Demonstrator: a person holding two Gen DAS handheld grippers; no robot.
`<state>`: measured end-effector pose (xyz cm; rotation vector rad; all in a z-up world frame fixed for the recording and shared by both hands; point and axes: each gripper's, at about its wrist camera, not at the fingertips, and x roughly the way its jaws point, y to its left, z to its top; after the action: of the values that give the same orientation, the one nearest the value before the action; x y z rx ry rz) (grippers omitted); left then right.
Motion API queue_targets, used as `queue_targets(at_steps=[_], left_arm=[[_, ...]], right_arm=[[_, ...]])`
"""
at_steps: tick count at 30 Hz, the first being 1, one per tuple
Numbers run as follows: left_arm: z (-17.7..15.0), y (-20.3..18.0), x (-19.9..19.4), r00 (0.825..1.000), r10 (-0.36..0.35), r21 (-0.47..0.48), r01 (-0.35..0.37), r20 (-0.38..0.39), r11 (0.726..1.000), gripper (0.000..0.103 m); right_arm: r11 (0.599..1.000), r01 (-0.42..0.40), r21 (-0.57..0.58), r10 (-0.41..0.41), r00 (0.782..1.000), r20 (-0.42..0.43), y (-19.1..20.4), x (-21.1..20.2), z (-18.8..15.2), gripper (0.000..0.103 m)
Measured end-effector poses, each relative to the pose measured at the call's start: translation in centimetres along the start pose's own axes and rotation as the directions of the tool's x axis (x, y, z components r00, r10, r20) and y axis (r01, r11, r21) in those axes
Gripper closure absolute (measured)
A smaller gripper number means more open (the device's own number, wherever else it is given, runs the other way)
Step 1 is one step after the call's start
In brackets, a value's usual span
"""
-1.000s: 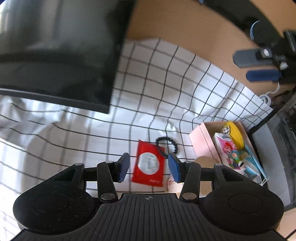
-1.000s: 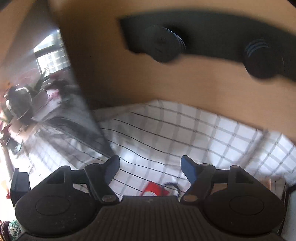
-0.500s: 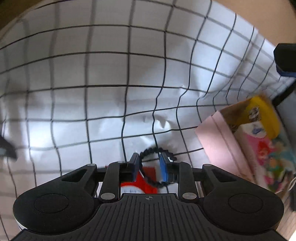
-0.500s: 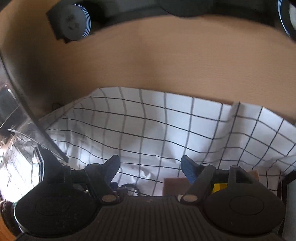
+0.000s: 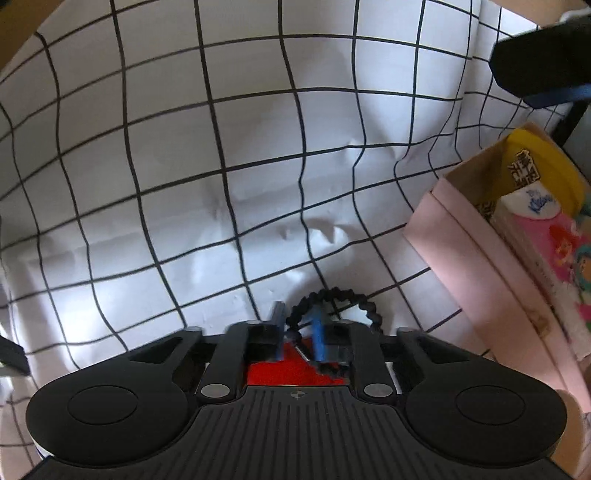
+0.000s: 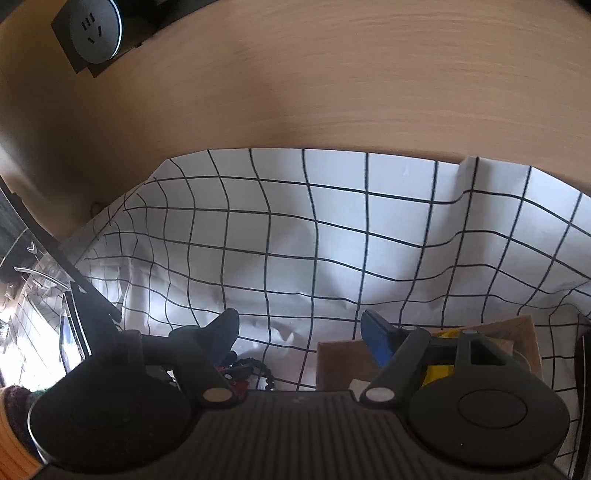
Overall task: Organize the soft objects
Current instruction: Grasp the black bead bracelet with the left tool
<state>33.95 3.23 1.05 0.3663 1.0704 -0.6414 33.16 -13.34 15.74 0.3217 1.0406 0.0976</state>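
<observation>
Left gripper [image 5: 298,332]: jaws just closed, clamped on black beaded elastic hair tie [image 5: 334,306], directly over flat red plastic packet [image 5: 291,371] on white black-gridded cloth [image 5: 221,147]. Right gripper [image 6: 299,332]: jaws apart, nothing between them. Pink cardboard box [image 5: 461,251] at cloth's right edge, holding yellow pouch [image 5: 543,166] and pink printed tissue pack [image 5: 554,243]. Round grey wall socket [image 6: 94,31] beyond cloth's far edge
</observation>
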Motion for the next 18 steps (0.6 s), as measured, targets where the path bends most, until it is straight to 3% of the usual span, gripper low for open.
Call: queue_targets(at_steps=[5, 9, 13, 18], left_arm=[[-0.4, 1.2, -1.2, 0.999, -0.029, -0.097, 0.034, 0.045, 0.995, 0.094], [-0.8, 2.2, -4.6, 0.992, -0.033, -0.122, 0.048, 0.119, 0.991, 0.094], [-2.0, 3.2, -9.1, 0.978, -0.022, -0.158, 0.055, 0.206, 0.986, 0.094], [-5.8, 6.5, -14.5, 0.953, 0.024, -0.234, 0.05, 0.303, 0.971, 0.094]], right_arm=[[0.999, 0.009, 0.043, -0.009, 1.0, -0.001, -0.8, -0.7, 0.0, 0.03], [0.996, 0.011, 0.084, -0.011, 1.0, -0.01, -0.8, -1.2, 0.3, 0.03], [0.993, -0.018, 0.114, 0.023, 0.999, -0.041, 0.4, -1.8, 0.4, 0.03], [0.994, -0.037, 0.099, 0.052, 0.987, -0.155, 4.5, -1.0, -0.1, 0.03]])
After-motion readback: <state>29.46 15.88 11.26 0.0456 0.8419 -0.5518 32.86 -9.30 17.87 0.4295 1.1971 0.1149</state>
